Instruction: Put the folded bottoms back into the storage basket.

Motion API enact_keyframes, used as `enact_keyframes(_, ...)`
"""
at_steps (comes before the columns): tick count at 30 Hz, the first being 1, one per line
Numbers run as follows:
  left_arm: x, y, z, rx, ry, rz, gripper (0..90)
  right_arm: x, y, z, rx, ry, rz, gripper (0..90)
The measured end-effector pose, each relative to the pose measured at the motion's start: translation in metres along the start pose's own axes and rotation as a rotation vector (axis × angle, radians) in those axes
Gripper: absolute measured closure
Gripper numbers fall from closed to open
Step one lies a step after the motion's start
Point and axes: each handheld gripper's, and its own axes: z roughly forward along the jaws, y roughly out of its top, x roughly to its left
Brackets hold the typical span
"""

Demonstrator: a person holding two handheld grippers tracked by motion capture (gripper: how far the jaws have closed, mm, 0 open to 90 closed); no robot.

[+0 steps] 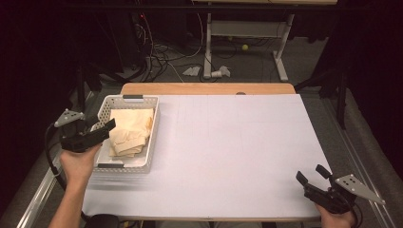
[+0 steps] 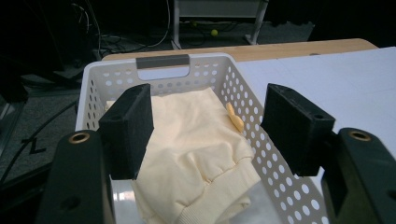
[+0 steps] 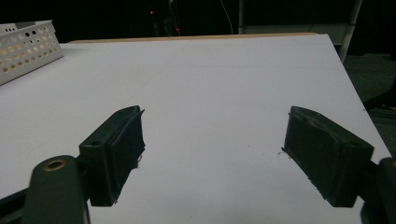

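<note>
White plastic, full of holes: that's the basket (image 1: 151,137) at the far left of my counter (image 1: 237,152), and I've got my left gripper (image 1: 102,129) up at its near left corner, poking in over the rim. Looking along that gripper, its fingers (image 2: 128,126) stand wide apart with nothing between them, one over the inside of the basket (image 2: 243,88), the other out past its right wall. Inside lies a pale yellow garment (image 1: 129,130), crumpled, a ribbed cuff or hem (image 2: 205,186) bunched at the near end; it fills most of the basket floor. I'm not touching the cloth. Moving right, the white sheet on the counter runs bare across the middle. Down at the near right corner sits my right gripper (image 1: 313,175), well apart from the basket, hand low at the edge. Its fingers (image 3: 116,149) are spread wide too, holding nothing, just above the white surface.
</note>
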Motion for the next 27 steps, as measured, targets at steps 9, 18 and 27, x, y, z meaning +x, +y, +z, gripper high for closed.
enact_keyframes(9,0.000,-0.005,-0.007,-0.013,-0.002,0.002,32.4,0.000,0.000,0.000,-0.001,-0.001,0.002,20.6)
enact_keyframes(18,0.000,-0.010,-0.014,-0.026,-0.003,0.002,32.4,0.000,0.000,-0.001,-0.001,-0.001,0.003,20.6)
enact_keyframes(27,0.002,-0.015,-0.021,-0.035,0.001,-0.002,32.4,0.000,0.000,0.000,0.002,-0.002,0.005,20.6)
